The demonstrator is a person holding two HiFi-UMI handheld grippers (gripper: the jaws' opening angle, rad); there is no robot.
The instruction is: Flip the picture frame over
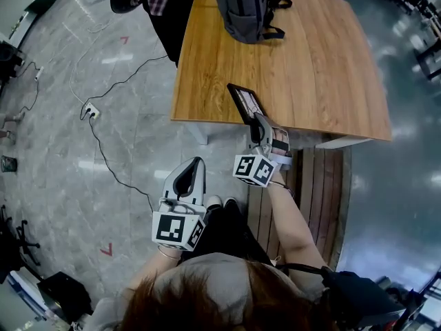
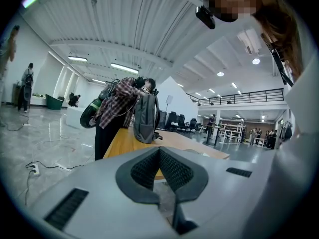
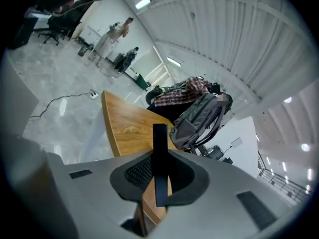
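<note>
- Gripping the picture frame (image 3: 160,153) edge-on, your right tool (image 1: 259,124) has its jaws clamped on the thin dark rim. The frame stands tilted up over the near edge of the tabletop (image 1: 310,67), with its printed face showing in the head view.
- Watch that narrow hold. Only a short stretch of rim sits between the jaws, so I judge the frame could pivot or slide out if you roll your wrist quickly. It may also be heavier than it looks.
- Mind the edge. The frame is so near the tabletop's lip that a slip could send it to the floor (image 1: 83,116) rather than onto the wood, so laying it down further in would be safer.
- Lowering it too steeply could knock a corner on the wood or trap your tool's lower jaw beneath it.
- Your left tool (image 2: 160,156) hangs below and left of the tabletop, jaws together with nothing between them, well apart from the frame. It cannot steady anything from there.
- The backpack (image 1: 248,9) at the far side stands well apart from the frame, so I see no collision risk from it.
- You cannot tell whether the frame's lower edge touches the tabletop or hovers, since your tool covers it in the head view. The right gripper view shows the frame only as a dark strip.
- The back of the frame is hidden, and the picture itself is too small to read.
</note>
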